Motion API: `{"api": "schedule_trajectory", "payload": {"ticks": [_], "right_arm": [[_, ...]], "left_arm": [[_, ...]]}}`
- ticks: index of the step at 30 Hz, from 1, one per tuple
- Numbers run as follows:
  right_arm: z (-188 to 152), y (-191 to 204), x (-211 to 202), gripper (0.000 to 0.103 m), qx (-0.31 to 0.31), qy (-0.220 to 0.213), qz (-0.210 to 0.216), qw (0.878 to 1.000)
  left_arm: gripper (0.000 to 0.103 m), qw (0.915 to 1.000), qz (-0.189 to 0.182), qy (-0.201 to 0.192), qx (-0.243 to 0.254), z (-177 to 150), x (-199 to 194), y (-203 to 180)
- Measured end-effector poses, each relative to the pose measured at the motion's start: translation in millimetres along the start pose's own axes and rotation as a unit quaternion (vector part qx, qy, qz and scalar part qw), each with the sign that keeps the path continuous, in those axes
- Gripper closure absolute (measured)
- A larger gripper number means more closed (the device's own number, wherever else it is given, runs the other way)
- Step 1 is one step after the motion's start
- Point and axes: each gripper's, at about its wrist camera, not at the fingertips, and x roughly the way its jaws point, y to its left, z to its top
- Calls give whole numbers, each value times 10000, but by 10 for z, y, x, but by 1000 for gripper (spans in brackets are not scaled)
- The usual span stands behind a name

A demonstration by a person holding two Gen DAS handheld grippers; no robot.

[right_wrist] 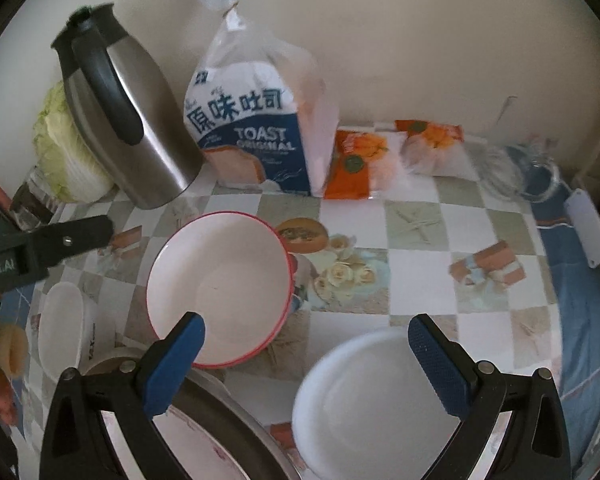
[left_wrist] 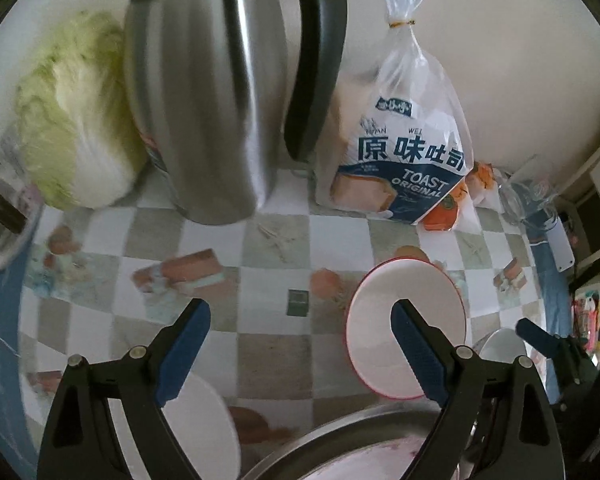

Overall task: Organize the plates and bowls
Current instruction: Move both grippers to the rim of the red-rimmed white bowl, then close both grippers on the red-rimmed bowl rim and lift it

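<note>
I count one red-rimmed bowl [right_wrist: 220, 292] and two white plates [right_wrist: 364, 404] near it, perhaps more, on the checkered bench [right_wrist: 420, 248]. My left gripper [left_wrist: 300, 344] and right gripper [right_wrist: 306, 364] both gape, holding nothing.

Dim, soft indoor light; both fisheye views bend at dark edges, with slight motion blur throughout.

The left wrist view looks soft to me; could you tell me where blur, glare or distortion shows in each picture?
Left wrist view: the steel kettle and cabbage are smeared by blur, and the fisheye bends the checked tablecloth. Right wrist view: sharper on the toast bag, dim overall, soft highlights on the kettle.
</note>
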Motion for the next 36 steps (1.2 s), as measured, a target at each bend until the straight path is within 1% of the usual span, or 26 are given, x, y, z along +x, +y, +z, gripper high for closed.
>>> {"api": "schedule_trajectory", "payload": {"ticks": [2,4,6,8,9,10,11,13,15,17,19,20,21,22,25,29,33,36], "right_arm": [[24,28,44,3,-47,32,-35,10000],[50,25,112,18,0,108,-37,9999],[69,17,176,23,43,186,-33,9998],[80,24,211,31,11,205,-41,9998],[85,31,238,38,-15,226,-32,9997],[86,36,258,44,-23,248,-20,9997],[87,40,283,46,-30,280,1,9996],[90,44,321,56,-55,314,-9,9995],[91,53,360,60,-85,354,-10,9993],[93,55,387,67,-90,408,-15,9991],[93,59,423,75,-114,442,-13,9990],[91,65,444,78,-134,469,11,9988],[90,72,462,84,-147,492,15,9987],[89,77,474,87,-150,505,40,9986],[88,86,519,90,-158,559,103,9983],[90,99,541,90,-188,598,84,9980],[95,93,557,90,-173,633,102,9978],[100,112,567,90,-234,644,44,9976]], "left_arm": [[11,9999,79,-1,130,-16,77,-55],[11,9997,92,-1,211,-27,127,-97],[11,9996,100,29,262,-28,171,-131],[11,9993,223,81,293,-23,223,-165],[12,9992,234,105,299,-19,247,-170],[14,9992,233,132,294,-21,275,-175],[17,9993,211,163,276,-24,303,-178],[35,9991,187,261,263,-34,365,-179],[41,9988,181,361,265,-54,430,-183],[45,9987,117,430,260,-75,488,-188],[53,9984,72,510,244,-92,548,-199],[53,9981,52,577,225,-104,588,-200],[56,9979,45,612,213,-111,613,-204],[60,9977,24,651,200,-122,635,-204],[71,9968,-87,780,144,-153,710,-203],[80,9956,-327,864,136,-196,772,-218],[90,9946,-437,908,242,-228,802,-272],[90,9947,-357,915,305,-233,813,-316]]}}
